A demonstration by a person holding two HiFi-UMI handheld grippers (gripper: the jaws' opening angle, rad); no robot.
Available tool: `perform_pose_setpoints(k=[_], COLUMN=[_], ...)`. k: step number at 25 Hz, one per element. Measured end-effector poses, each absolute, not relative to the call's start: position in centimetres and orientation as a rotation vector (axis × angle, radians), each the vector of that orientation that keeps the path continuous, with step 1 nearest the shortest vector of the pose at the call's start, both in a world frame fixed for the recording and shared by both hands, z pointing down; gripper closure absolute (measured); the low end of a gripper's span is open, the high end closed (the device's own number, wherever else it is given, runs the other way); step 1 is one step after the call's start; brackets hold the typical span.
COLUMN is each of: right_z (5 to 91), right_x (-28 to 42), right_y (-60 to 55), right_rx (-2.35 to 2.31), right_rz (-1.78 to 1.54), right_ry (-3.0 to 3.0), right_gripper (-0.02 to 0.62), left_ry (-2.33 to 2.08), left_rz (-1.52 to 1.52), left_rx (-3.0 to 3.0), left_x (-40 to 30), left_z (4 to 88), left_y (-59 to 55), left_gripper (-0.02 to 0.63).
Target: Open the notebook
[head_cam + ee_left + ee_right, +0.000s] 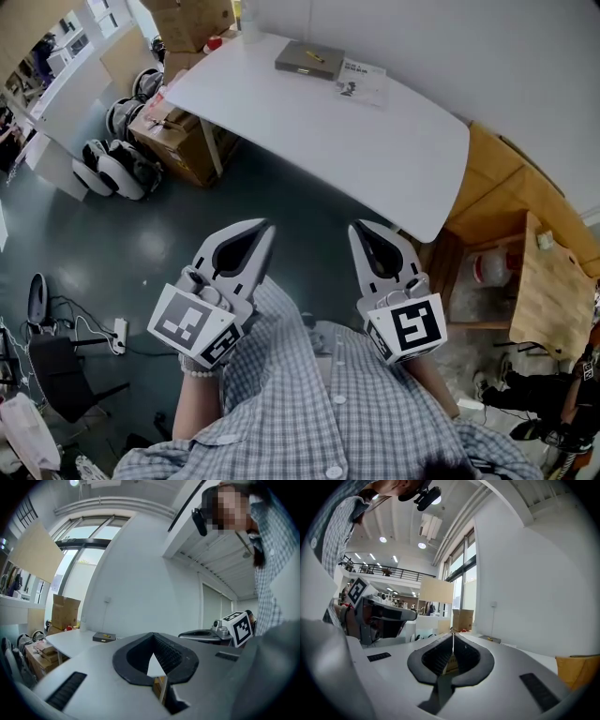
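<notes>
A dark grey notebook (309,60) with a yellow pen on its cover lies closed at the far side of the white table (375,150); a white printed booklet (362,81) lies just right of it. My left gripper (265,228) and right gripper (359,228) are held side by side over the floor, short of the table's near edge, both pointing towards it. Each is shut with nothing between its jaws. In the left gripper view the notebook (104,637) shows small and far off beyond the closed left gripper (152,634). The right gripper (453,634) is equally closed in the right gripper view.
Cardboard boxes (173,141) stand under the table's left end, another box (192,21) at its far corner. A wooden cabinet (525,244) stands right of the table. White and black devices (117,169) lie on the floor at left, an office chair (56,366) nearer.
</notes>
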State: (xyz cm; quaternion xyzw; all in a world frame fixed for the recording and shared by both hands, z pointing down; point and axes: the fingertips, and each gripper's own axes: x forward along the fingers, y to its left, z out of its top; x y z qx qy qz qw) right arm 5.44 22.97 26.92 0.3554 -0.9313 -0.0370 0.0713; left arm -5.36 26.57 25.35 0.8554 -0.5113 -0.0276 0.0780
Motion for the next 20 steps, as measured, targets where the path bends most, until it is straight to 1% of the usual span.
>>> perform_pose_setpoints(k=[4, 10, 15, 20], right_z=[27.0, 27.2, 27.3, 27.8], right_x=[7.1, 8.1, 8.1, 8.3], right_y=[21.7, 20.2, 20.1, 19.6], right_rx=[1.101, 1.162, 1.161, 1.161], right_rz=[-0.082, 0.062, 0.037, 0.078], right_ry=[-2.805, -2.845, -2.836, -2.837], right_gripper=[0.572, 0.574, 0.574, 0.573], left_ry=[-1.527, -1.525, -1.524, -1.519], left_rz=[-0.087, -0.068, -0.077, -0.074], left_rx=[2.565, 2.564, 2.556, 2.559], left_x=[-4.3, -4.0, -4.5, -4.4], left_z=[25.3, 25.5, 25.4, 25.6], left_y=[25.5, 24.8, 24.5, 23.9], left_gripper=[0.598, 0.598, 0.598, 0.598])
